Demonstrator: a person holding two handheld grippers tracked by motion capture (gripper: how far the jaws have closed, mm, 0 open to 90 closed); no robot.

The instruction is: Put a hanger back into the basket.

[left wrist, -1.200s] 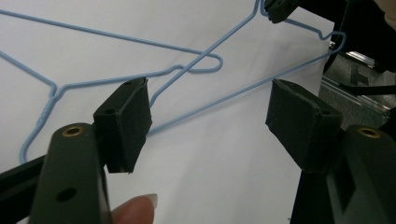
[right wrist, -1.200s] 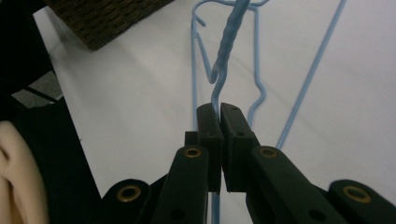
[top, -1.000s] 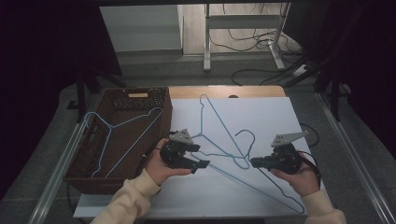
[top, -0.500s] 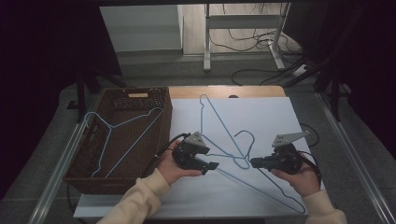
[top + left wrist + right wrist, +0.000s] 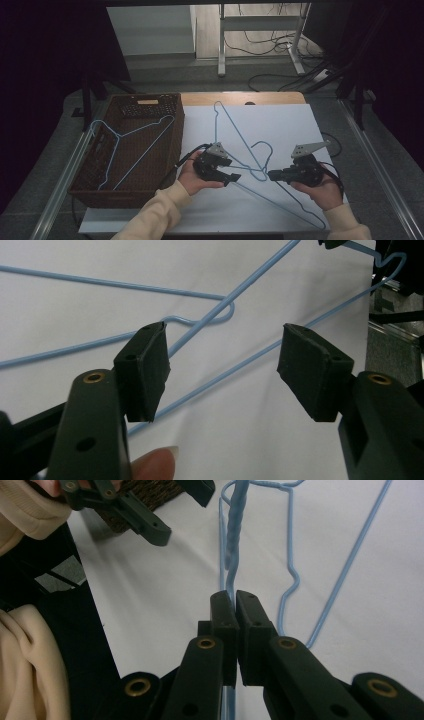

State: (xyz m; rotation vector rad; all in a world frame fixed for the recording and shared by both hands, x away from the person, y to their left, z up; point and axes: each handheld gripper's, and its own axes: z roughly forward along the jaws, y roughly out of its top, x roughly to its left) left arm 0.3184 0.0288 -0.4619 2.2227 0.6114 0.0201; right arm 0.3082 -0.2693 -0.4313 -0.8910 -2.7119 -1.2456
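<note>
Both grippers, the left gripper (image 5: pixel 234 177) and the right gripper (image 5: pixel 270 175), are black with brass-ringed screw holes behind square pads (image 5: pixel 146 371). A grey three-cornered plate (image 5: pixel 310 148) tops each, a black cable (image 5: pixel 187 156) trails behind, and cream sleeves (image 5: pixel 159 215) cover the forearms.

A light-blue wire hanger (image 5: pixel 252 162) lay flat on the white table top, hook near the middle. Its twisted neck was pinched at one point. A second blue hanger (image 5: pixel 131 145) rested tilted in the wicker basket.

brown wicker basket (image 5: pixel 165 150), second blue hanger (image 5: pixel 131 145) inside, white table (image 5: pixel 280 125)
</note>
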